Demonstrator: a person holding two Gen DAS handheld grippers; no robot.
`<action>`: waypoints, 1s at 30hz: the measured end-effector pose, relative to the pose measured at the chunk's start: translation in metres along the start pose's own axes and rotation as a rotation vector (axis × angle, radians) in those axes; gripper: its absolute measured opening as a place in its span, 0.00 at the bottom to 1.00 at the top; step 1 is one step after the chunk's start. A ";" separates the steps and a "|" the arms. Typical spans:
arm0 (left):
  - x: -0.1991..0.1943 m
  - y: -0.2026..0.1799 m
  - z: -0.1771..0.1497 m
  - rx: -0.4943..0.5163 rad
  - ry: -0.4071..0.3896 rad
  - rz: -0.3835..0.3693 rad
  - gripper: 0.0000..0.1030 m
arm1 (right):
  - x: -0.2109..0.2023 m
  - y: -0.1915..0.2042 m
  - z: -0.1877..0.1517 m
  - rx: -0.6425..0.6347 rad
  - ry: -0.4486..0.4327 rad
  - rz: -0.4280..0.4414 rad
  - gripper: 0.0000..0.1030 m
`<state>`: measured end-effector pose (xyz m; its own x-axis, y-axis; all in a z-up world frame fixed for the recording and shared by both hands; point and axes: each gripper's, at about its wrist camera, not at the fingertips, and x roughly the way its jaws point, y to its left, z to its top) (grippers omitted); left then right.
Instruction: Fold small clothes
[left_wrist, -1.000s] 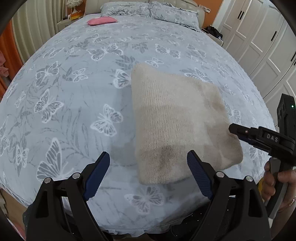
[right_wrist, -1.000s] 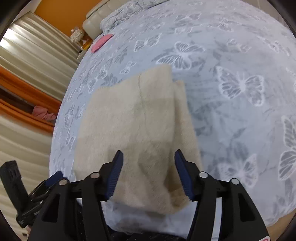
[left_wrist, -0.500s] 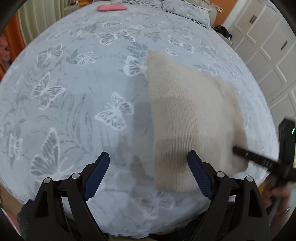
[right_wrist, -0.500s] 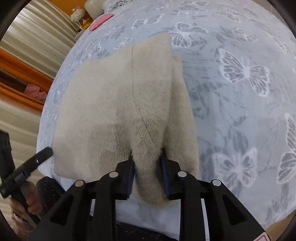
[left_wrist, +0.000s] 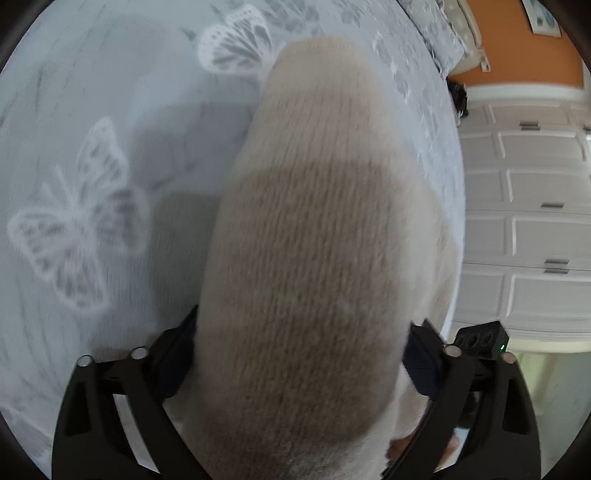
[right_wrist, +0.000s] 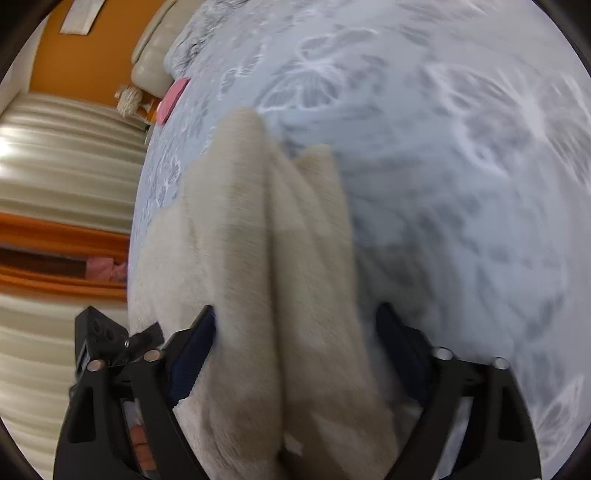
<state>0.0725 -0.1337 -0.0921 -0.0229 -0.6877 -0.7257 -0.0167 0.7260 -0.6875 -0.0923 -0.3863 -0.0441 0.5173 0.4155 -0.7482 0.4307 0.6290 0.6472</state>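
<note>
Left wrist view: left gripper (left_wrist: 299, 365) closing around beige knit (left_wrist: 317, 236), pads not visibly pressing.
Right gripper (right_wrist: 295, 354): reopening, knit loose between.
Advice: clamp all layers evenly.

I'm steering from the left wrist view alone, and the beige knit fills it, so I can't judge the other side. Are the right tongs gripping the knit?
Observer: No. The right tongs straddle the beige knit. Their jaws have just been opening, and the one on the picture's right stands clear of the cloth.
Operator: How does the fold look there?
Observer: Several layers show edge-on, side by side, running away from the tongs over the bedspread.
Operator: Anything else lying around?
Observer: A pink item lies far off at the bedspread's edge, apart from the knit.
</note>
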 end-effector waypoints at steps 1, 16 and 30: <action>-0.003 -0.003 0.002 0.018 0.005 -0.003 0.56 | 0.000 0.010 0.003 -0.011 0.008 0.020 0.40; -0.190 -0.075 0.056 0.344 -0.352 -0.059 0.58 | -0.038 0.192 0.031 -0.299 -0.293 0.189 0.41; -0.120 0.030 0.080 0.205 -0.468 0.201 0.69 | 0.072 0.159 0.021 -0.276 -0.189 -0.091 0.54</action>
<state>0.1545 -0.0302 -0.0280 0.4421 -0.4980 -0.7460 0.1380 0.8596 -0.4920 0.0287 -0.2707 0.0081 0.6249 0.2366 -0.7440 0.2788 0.8225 0.4958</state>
